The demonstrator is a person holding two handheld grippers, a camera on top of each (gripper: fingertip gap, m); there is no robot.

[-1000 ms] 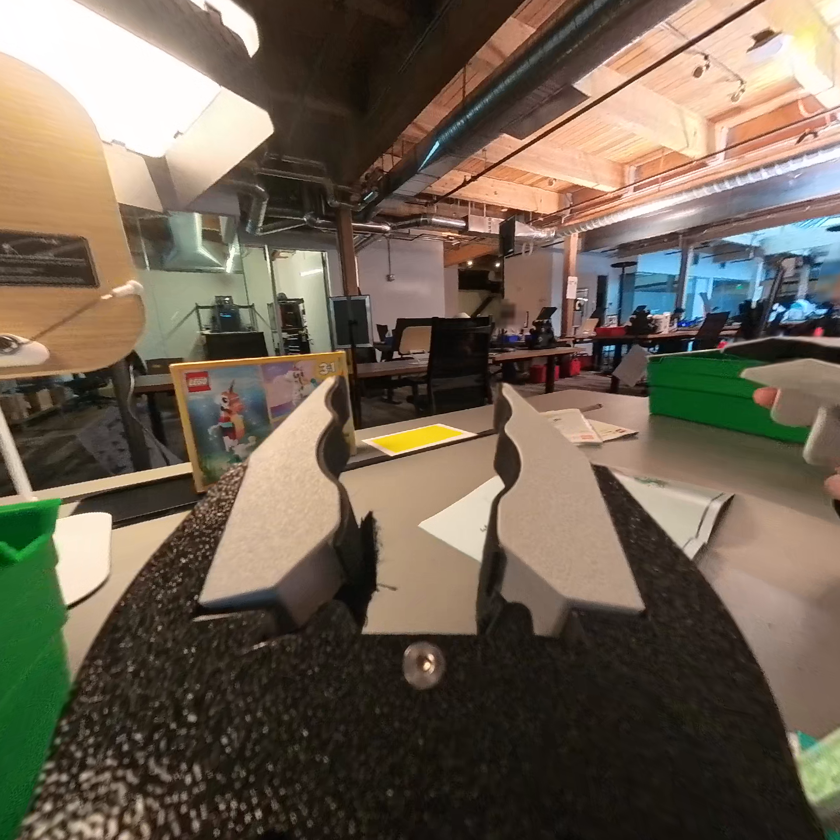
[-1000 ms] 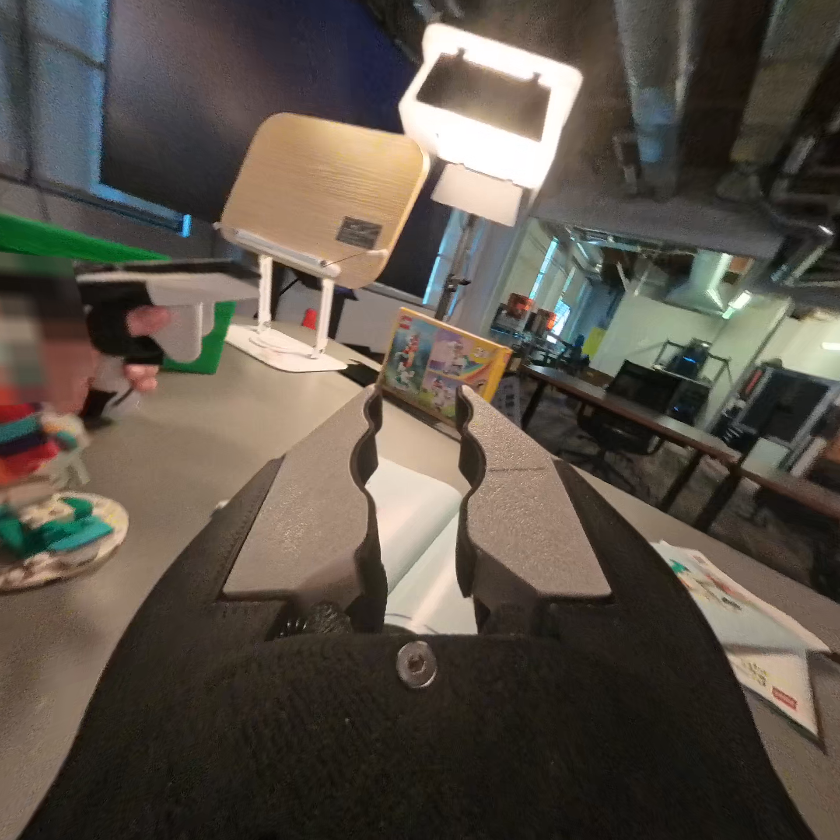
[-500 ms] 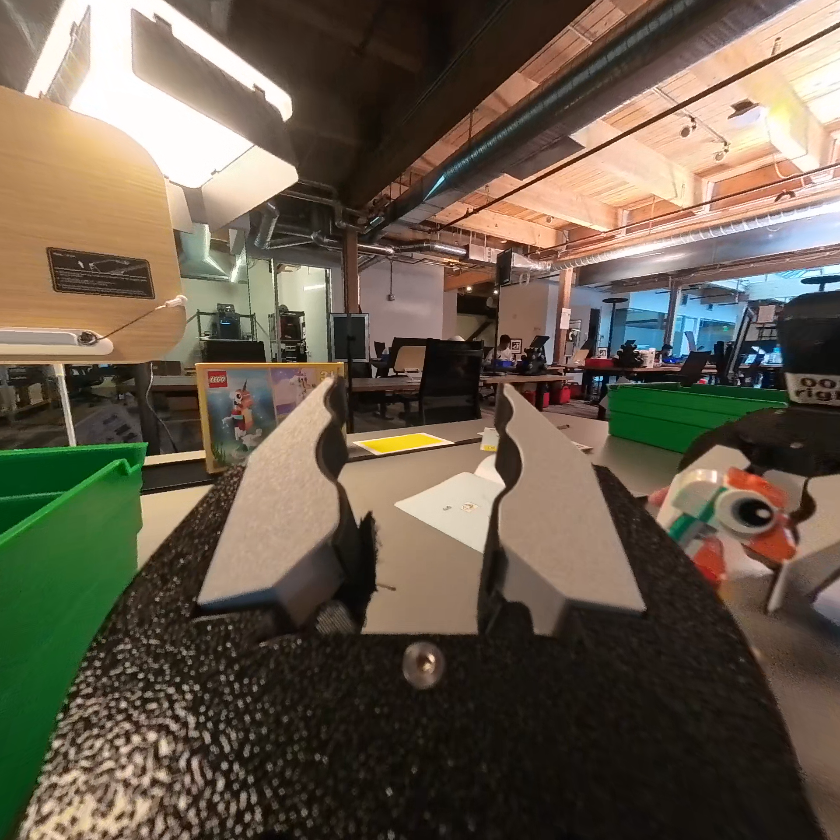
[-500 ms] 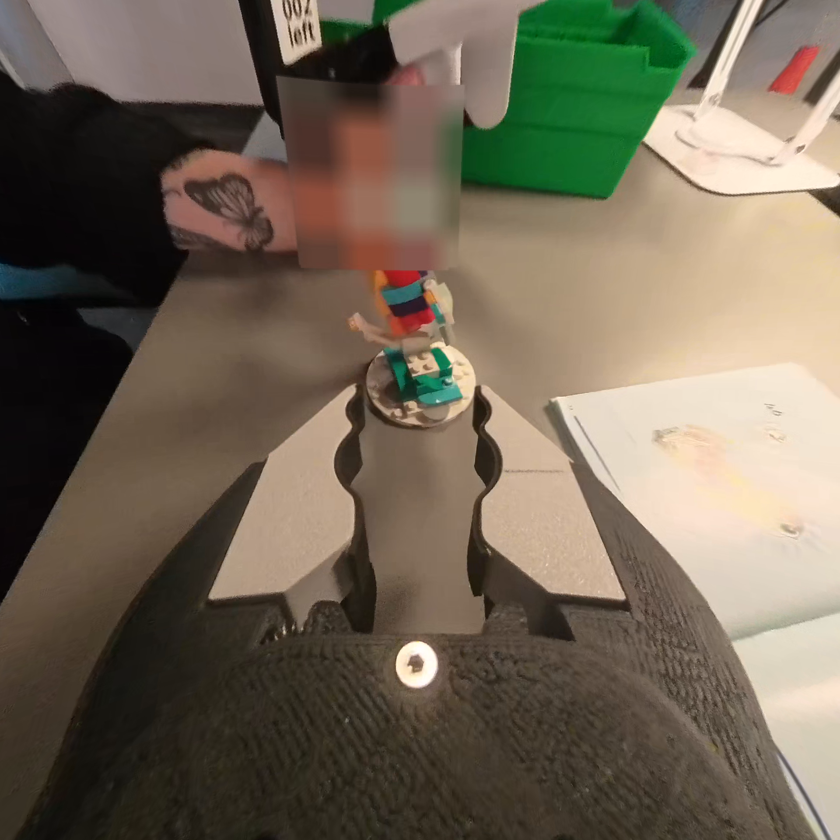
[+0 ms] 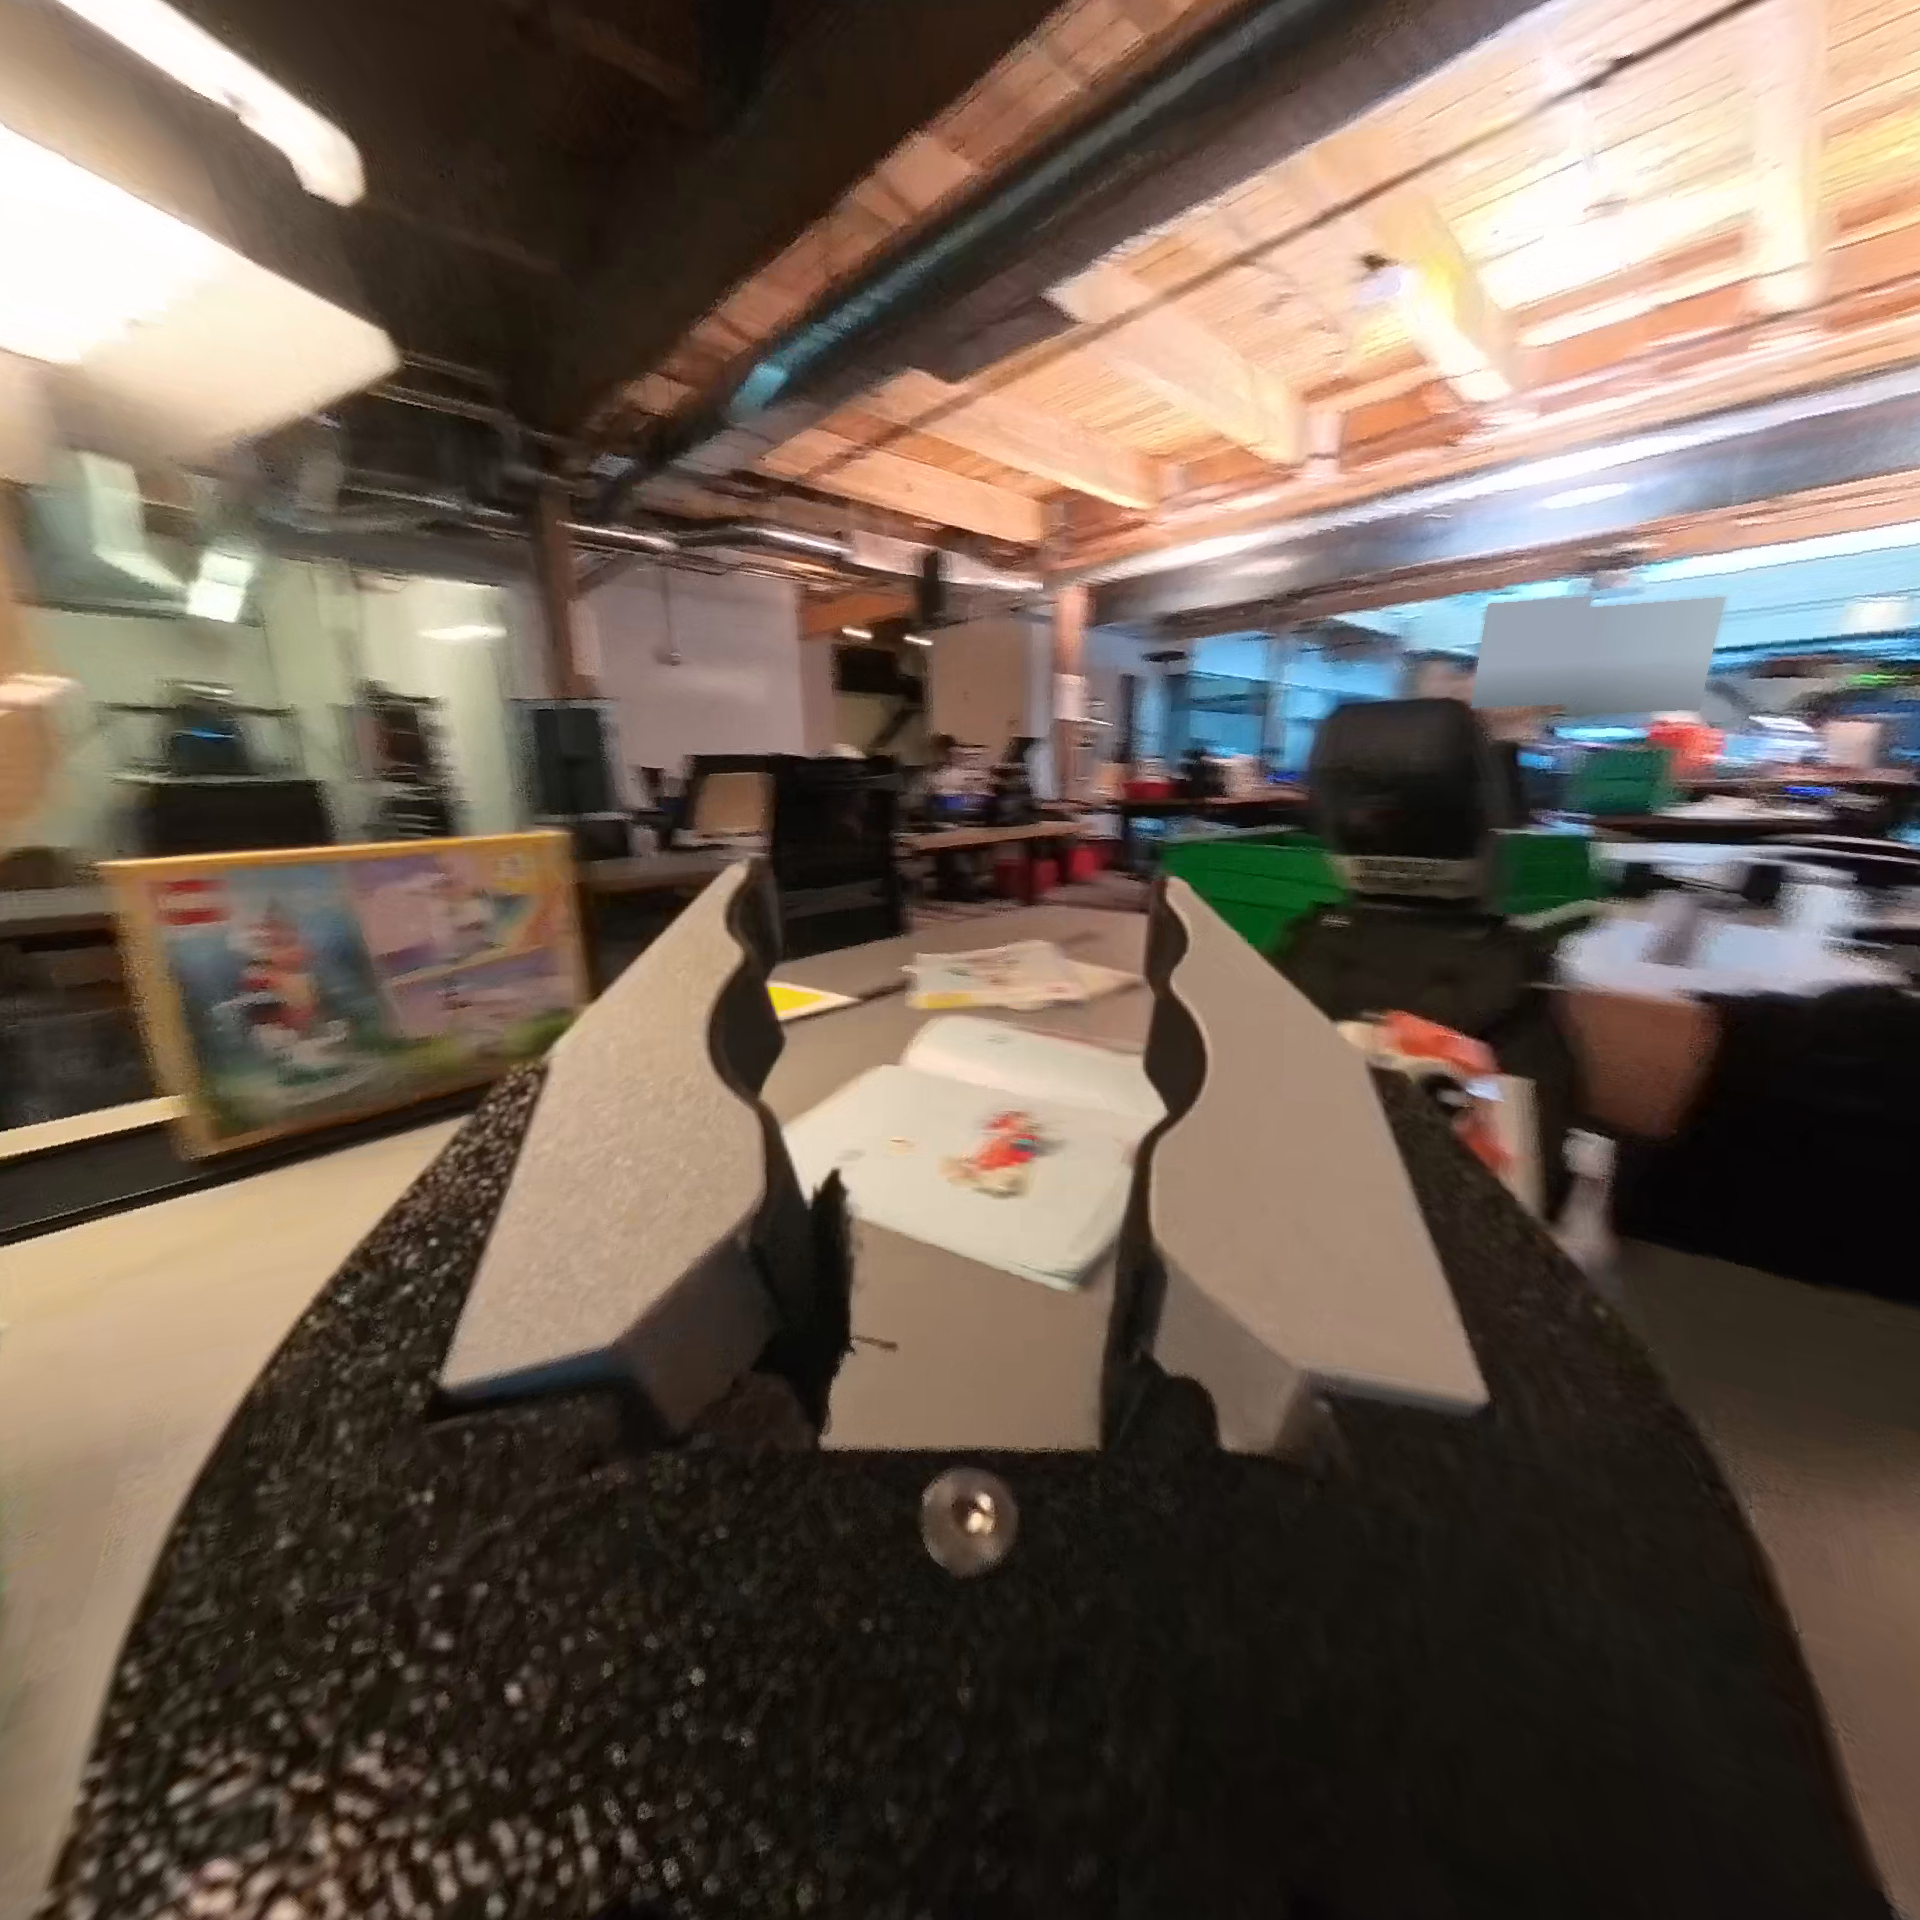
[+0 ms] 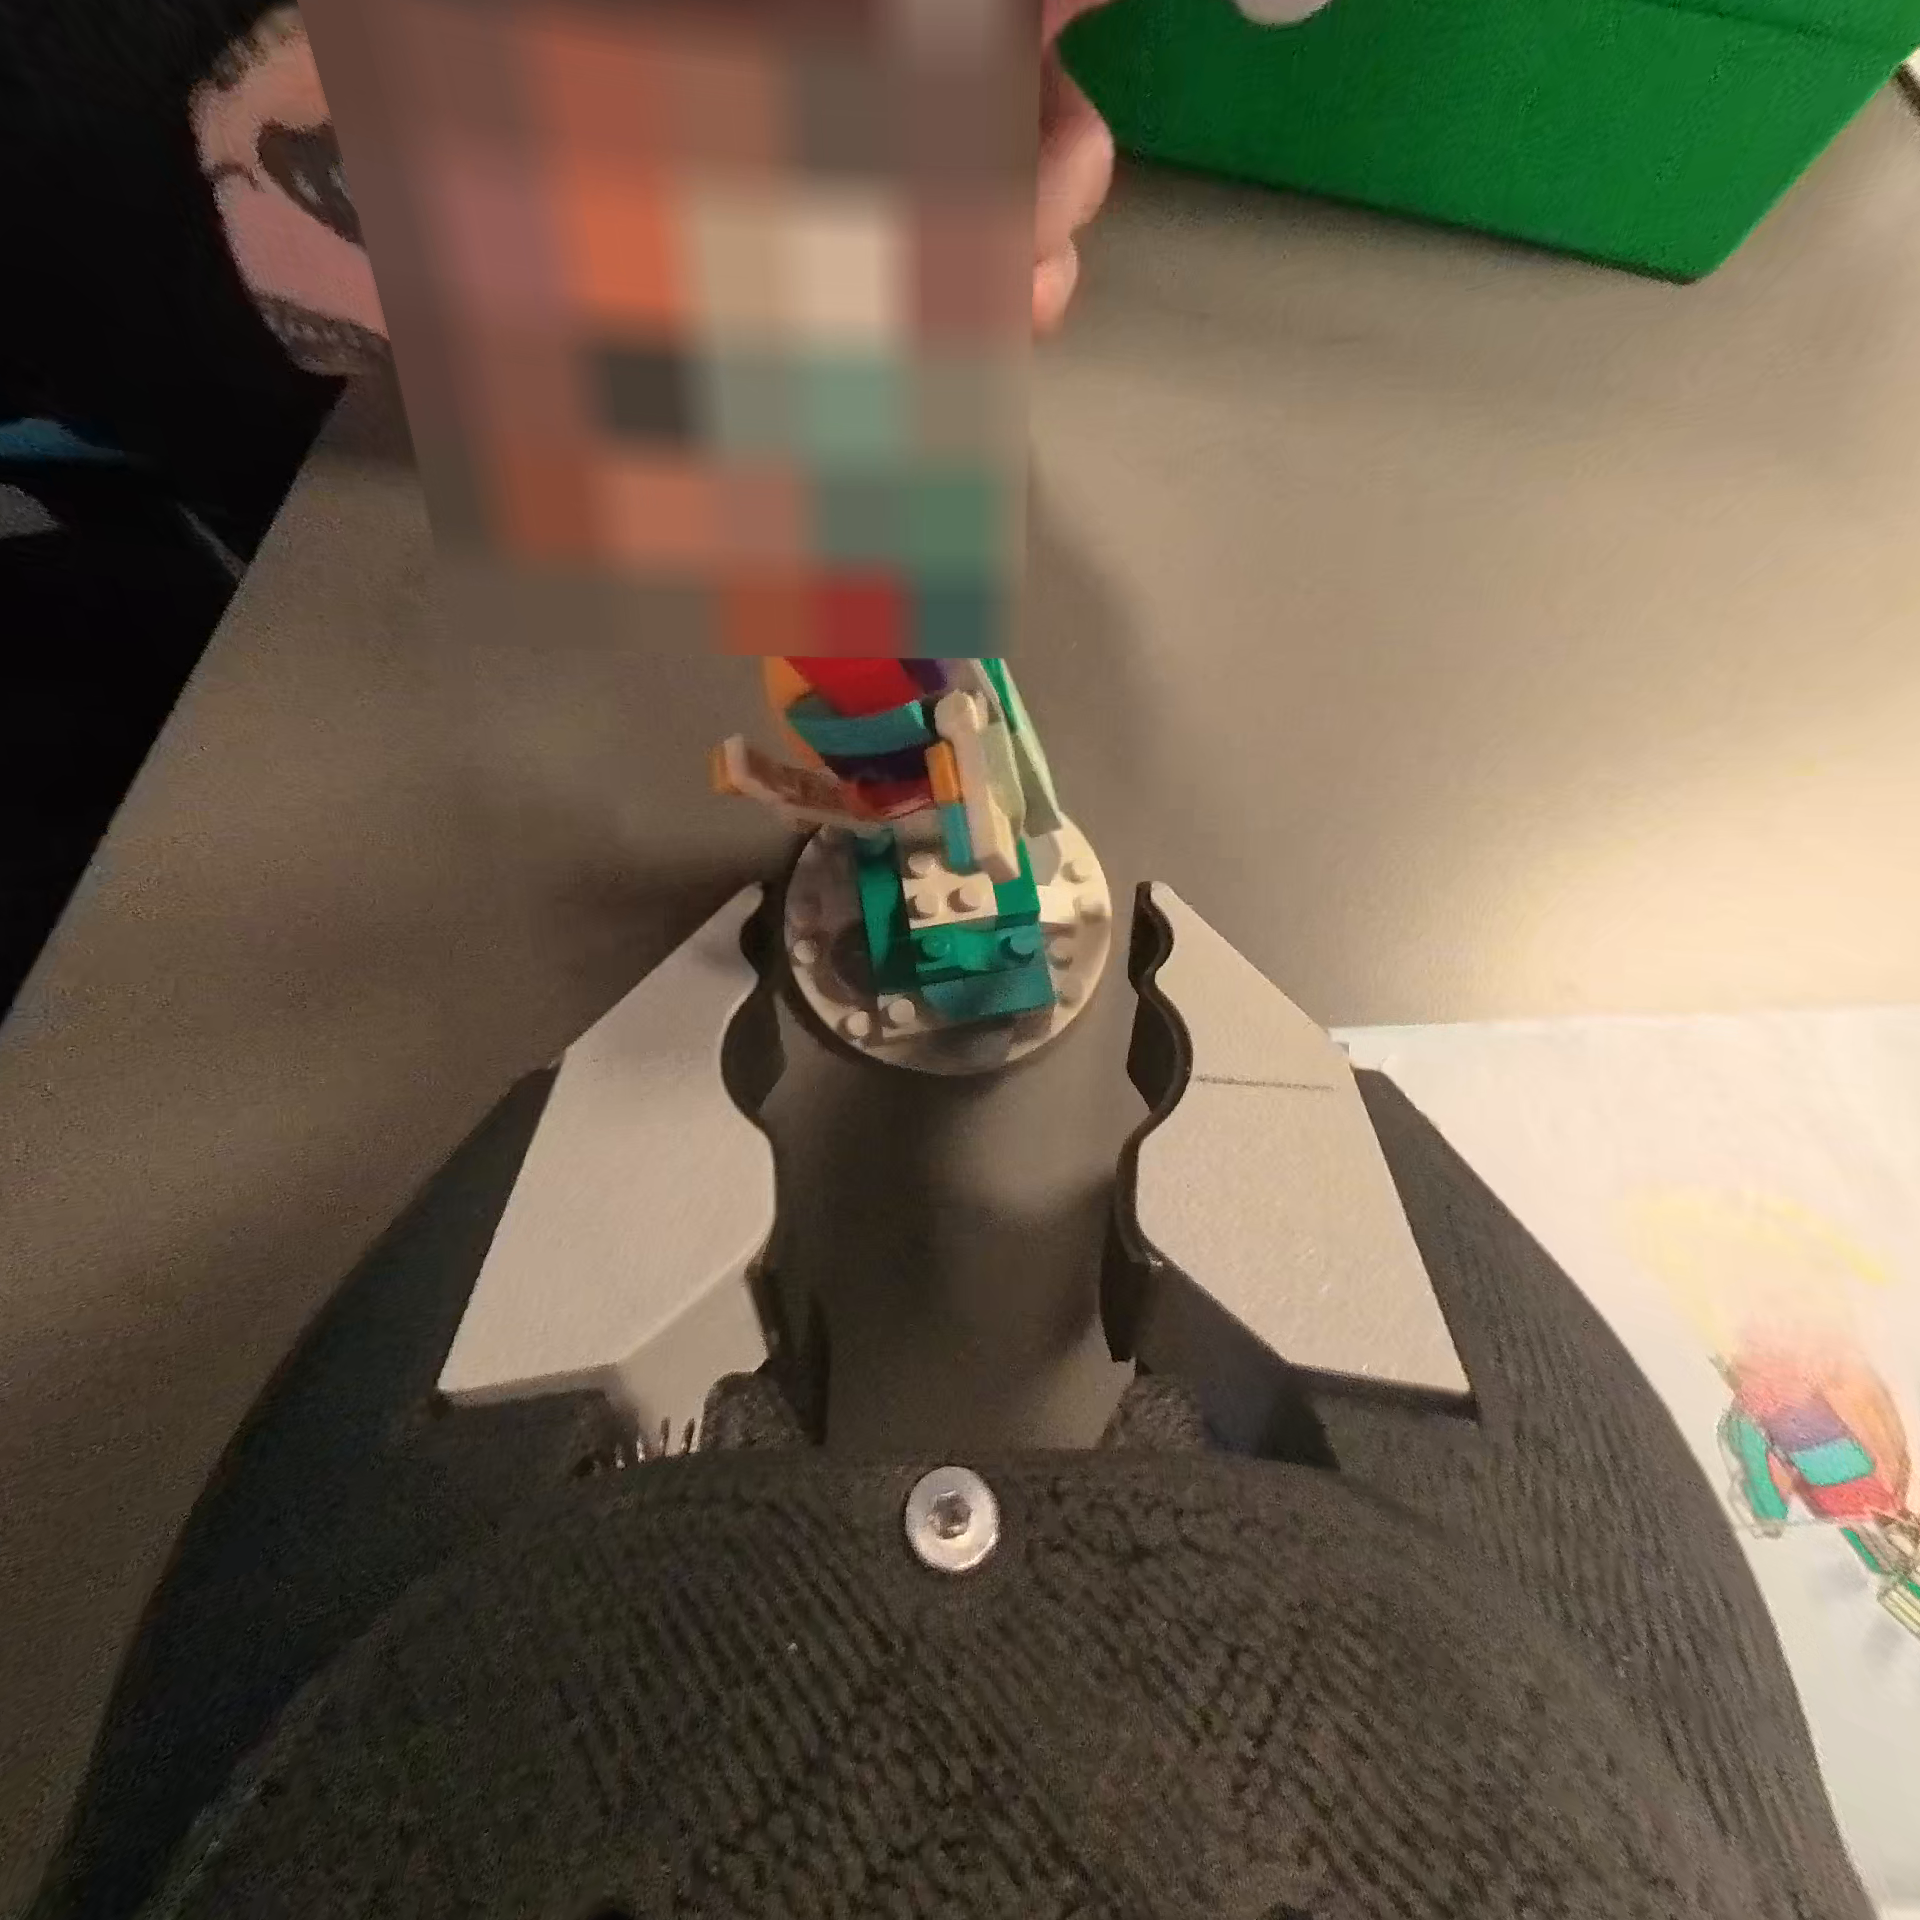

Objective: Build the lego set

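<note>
The right gripper [image 6: 940,914] hangs low over the grey table [image 6: 312,831] with its fingers spread wide and nothing between them, and the lego model [image 6: 940,883] stands dead ahead of the tips, its round grey base [image 6: 831,977] sitting just at the mouth of the gap. The model rises upright from that base, so its long axis runs up and away from the fingers; its top is hidden behind a mosaic patch. The left gripper [image 5: 956,935] is also open and empty, pointing off toward the instruction booklet [image 5: 966,1153] and the set's box [image 5: 353,997]. To my eye the right one is far nearer, and a short push forward would bracket the base.
</note>
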